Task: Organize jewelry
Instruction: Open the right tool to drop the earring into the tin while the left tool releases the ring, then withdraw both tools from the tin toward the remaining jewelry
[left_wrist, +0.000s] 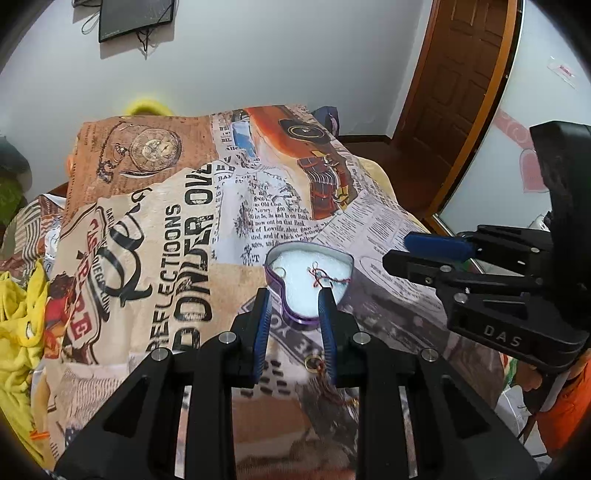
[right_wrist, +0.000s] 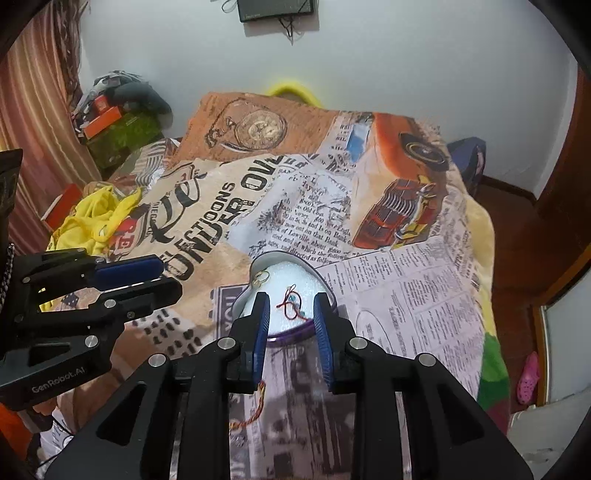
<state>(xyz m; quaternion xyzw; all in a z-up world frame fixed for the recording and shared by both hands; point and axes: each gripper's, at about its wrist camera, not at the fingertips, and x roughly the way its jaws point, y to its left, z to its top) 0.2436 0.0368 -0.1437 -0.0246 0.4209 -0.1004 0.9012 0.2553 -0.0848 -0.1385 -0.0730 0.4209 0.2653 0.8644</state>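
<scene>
A purple heart-shaped tin (left_wrist: 295, 319) with white foam lining sits on the printed bedspread (left_wrist: 177, 229). A red thread bracelet (left_wrist: 320, 277) with teal beads and a thin gold ring (left_wrist: 280, 272) lie on the foam. The tin also shows in the right wrist view (right_wrist: 291, 335), with the bracelet (right_wrist: 291, 302) and ring (right_wrist: 260, 277). My left gripper (left_wrist: 294, 298) is open and empty just before the tin. My right gripper (right_wrist: 291, 303) is open and empty over the tin's near edge. A gold ring (left_wrist: 313, 362) and a twisted cord (right_wrist: 255, 410) lie on the cloth near me.
Yellow cloth (left_wrist: 18, 332) is bunched at the bed's left side. Boxes and clutter (right_wrist: 110, 122) sit by the curtain at the far left. A wooden door (left_wrist: 454, 81) stands at the right. A pink shoe (right_wrist: 528, 376) lies on the floor.
</scene>
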